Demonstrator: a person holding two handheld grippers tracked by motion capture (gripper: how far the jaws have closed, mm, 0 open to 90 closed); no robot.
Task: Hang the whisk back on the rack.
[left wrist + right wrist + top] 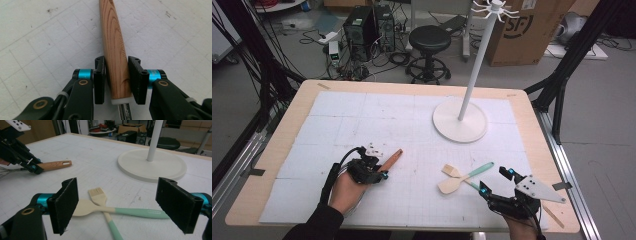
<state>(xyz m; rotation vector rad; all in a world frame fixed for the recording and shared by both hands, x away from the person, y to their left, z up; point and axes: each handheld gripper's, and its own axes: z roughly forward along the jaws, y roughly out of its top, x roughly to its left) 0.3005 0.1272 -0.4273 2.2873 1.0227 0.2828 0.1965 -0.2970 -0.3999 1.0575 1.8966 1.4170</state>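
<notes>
Wooden-edged table [282, 150] under a white gridded mat [362, 125]. Lying on the mat: wood-handled whisk [391, 159] at left, crossed mint-handled spatula [464, 176] and brush [452, 171] at right, and round white base of a stand [460, 121] behind them.

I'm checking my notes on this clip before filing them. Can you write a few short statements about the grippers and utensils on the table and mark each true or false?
1. The left gripper has a wooden handle between its jaws. True.
2. The right gripper is clamped on a utensil. False: its jaws stand wide apart with nothing held.
3. The spatula and the brush lie crossed on the table. True.
4. Both of those have red handles. False: their handles are mint green.
5. The white stand lies tipped over. False: it stands upright on its round base.
</notes>
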